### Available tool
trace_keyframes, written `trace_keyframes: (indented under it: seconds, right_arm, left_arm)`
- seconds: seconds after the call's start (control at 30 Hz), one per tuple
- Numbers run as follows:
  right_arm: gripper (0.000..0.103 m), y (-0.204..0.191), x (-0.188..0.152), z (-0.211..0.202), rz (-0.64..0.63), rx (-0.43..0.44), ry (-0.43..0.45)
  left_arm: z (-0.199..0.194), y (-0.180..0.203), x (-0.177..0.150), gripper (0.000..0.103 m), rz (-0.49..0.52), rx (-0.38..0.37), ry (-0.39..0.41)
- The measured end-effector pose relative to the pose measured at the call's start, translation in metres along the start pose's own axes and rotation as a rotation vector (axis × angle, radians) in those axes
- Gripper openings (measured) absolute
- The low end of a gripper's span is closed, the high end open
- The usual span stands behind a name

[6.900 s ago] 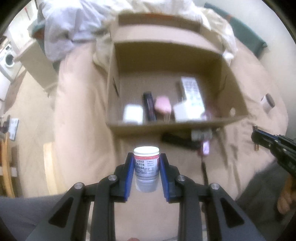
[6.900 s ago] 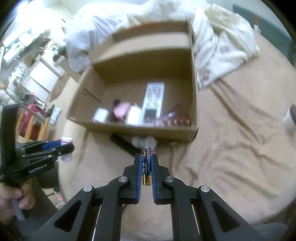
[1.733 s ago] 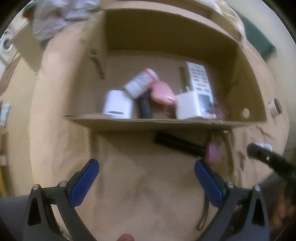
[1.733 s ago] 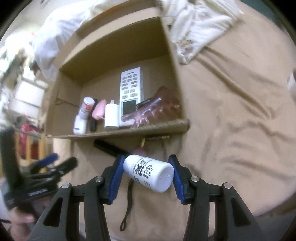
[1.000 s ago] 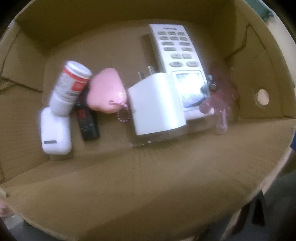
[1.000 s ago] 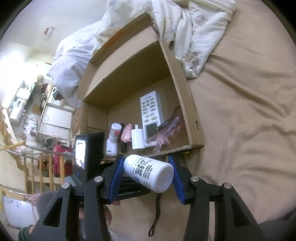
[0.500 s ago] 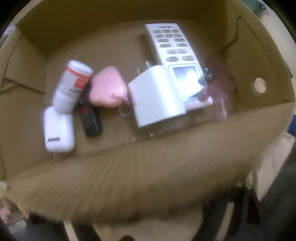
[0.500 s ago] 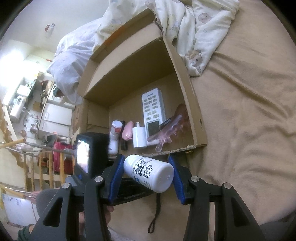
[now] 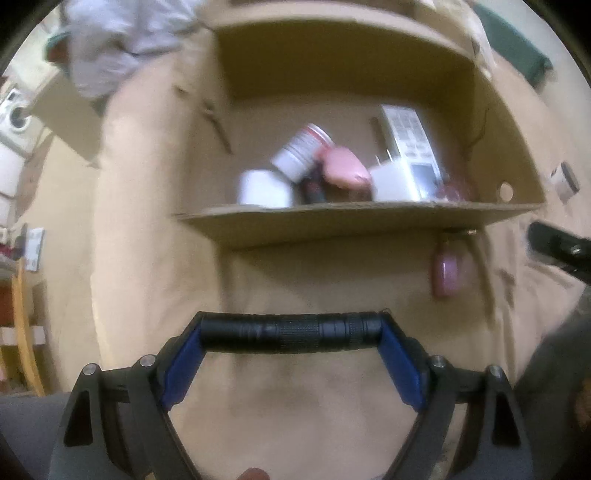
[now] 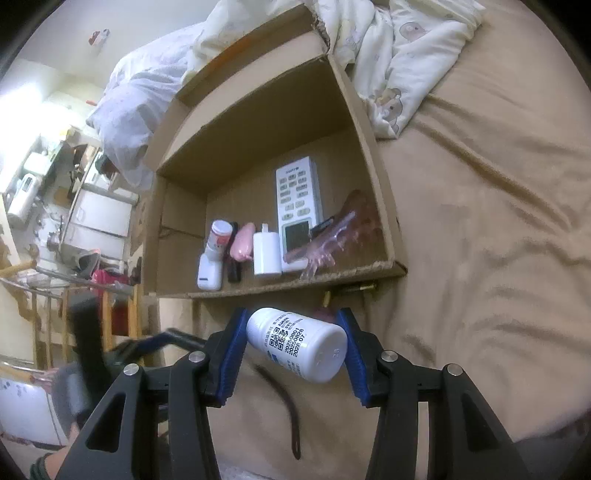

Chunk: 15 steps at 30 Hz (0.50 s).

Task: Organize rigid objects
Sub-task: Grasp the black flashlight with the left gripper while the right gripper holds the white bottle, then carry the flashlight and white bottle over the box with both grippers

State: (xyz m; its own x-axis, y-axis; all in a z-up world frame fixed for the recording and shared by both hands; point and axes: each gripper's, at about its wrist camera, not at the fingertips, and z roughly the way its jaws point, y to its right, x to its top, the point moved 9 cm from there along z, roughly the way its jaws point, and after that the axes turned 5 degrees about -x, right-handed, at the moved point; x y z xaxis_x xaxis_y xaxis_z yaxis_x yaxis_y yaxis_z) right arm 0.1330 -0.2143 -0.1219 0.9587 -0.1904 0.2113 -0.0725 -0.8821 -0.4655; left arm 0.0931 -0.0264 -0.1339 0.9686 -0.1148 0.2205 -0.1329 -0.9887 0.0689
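Surface: I see a tan bedsheet (image 10: 480,229), creased, filling most of both views.
Bedding: a cream duvet with bear prints (image 10: 399,48) lies bunched at the far side; beside it I make out a white pillow (image 10: 136,99).
Left edge: white cabinets (image 10: 99,218) under bright light, and a wooden rail (image 10: 40,325).
Wall: pale (image 10: 55,33).

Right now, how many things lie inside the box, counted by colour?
White: 4 (case, bottle, charger, remote)
Pink: 2 (heart, clip)
Black: 1 (stick)
Total: 7 in the box
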Motion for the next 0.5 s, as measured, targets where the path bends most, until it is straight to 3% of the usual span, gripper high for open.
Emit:
trace_keyframes:
  seconds: [0.17, 0.3, 0.5]
  right_arm:
    - [0.051, 0.0, -0.004, -0.003, -0.019, -0.018, 0.008]
    - [0.051, -0.011, -0.009, -0.01, -0.036, 0.027, 0.016]
    - [0.051, -0.029, -0.003, -0.029, -0.085, 0.051, 0.064]
  left_arm:
    - [-0.04, -0.022, -0.008, 0.086, -0.061, -0.032, 0.073]
    - [-0.076, -0.022, 0.0, 0.086, -0.089, -0.053, 0.163]
    - [-0.124, -0.032, 0.045, 0.086, -0.112, -0.079, 0.295]
